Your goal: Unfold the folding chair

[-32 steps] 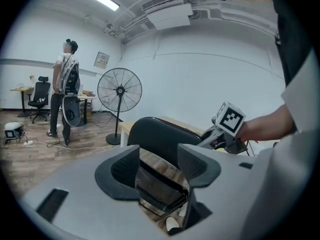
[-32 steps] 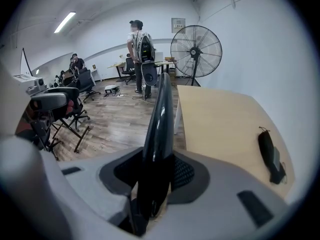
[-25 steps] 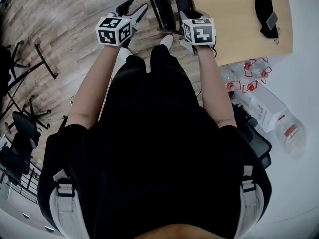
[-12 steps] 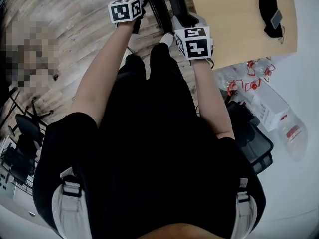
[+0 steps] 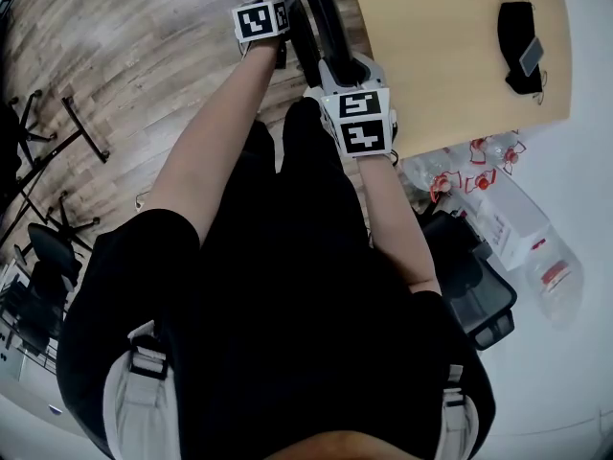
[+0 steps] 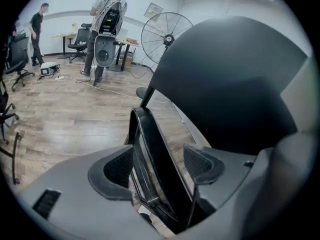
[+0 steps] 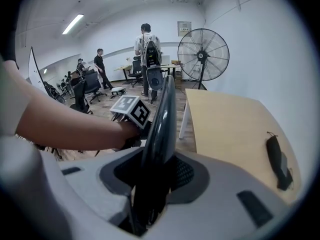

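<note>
Though it stands upright, the black chair [image 7: 161,119] is folded flat.

My left gripper [image 6: 159,168]: grey shell, black pads [image 6: 118,167] with a fine mesh texture. Left cube [image 5: 261,19] is white with black square markers. My right gripper [image 7: 156,176]: same grey shell and black mesh pads, and the right cube [image 5: 360,123] is white with black squares too. Folding chair [image 6: 152,149] is glossy black all over. Table [image 5: 450,65] is plain light tan, with a black pouch [image 5: 517,32] with a grey patch near its right edge. Floor [image 5: 144,65] is grey-brown wood planks with streaky grain. My clothes [image 5: 287,286] are black, shoulder straps [image 5: 134,391] whitish grey. Bottles [image 5: 469,161] are clear with red markings. Fan [image 7: 202,54] is black wire, wall [image 7: 250,44] white.
</note>
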`<control>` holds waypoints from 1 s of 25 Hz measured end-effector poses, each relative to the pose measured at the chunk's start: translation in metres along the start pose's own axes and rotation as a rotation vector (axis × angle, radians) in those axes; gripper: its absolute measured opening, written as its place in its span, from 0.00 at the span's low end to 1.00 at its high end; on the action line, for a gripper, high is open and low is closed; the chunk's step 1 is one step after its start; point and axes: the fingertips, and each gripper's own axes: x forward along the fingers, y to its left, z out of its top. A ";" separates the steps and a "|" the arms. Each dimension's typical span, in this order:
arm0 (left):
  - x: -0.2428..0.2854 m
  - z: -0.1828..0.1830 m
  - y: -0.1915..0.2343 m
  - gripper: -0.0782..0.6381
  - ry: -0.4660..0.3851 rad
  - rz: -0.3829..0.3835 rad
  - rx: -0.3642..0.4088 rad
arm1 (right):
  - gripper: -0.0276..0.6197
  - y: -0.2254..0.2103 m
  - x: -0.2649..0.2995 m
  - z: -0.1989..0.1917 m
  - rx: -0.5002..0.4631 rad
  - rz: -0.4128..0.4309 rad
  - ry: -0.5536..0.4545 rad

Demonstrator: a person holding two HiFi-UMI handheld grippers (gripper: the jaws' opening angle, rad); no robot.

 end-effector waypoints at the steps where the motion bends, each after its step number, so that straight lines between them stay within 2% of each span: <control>1: 0.006 -0.001 -0.001 0.54 0.006 0.009 -0.008 | 0.24 0.000 0.000 0.001 0.000 0.004 -0.002; 6: 0.028 -0.014 -0.003 0.55 0.064 0.069 -0.011 | 0.24 0.000 0.002 0.004 -0.002 0.018 -0.013; 14: 0.057 -0.014 0.010 0.54 0.032 0.144 0.023 | 0.23 0.003 0.004 0.004 -0.003 0.035 -0.009; 15: 0.057 -0.016 0.012 0.54 0.038 0.144 0.017 | 0.23 0.002 0.004 0.004 -0.003 0.035 -0.008; 17: 0.057 -0.033 0.004 0.53 0.116 0.081 -0.051 | 0.23 -0.001 0.004 0.003 -0.003 0.031 -0.007; 18: 0.057 -0.038 0.001 0.49 0.138 0.061 -0.061 | 0.23 -0.003 0.004 0.003 -0.002 0.027 -0.007; 21: 0.050 -0.018 0.019 0.44 0.057 0.133 0.045 | 0.23 -0.005 0.003 0.002 0.005 0.026 -0.002; 22: 0.046 -0.017 0.020 0.43 0.056 0.134 0.038 | 0.23 -0.005 0.003 0.002 0.007 0.027 -0.001; 25: 0.041 -0.031 0.010 0.42 0.124 0.069 -0.042 | 0.23 -0.003 0.004 0.001 0.005 0.029 -0.001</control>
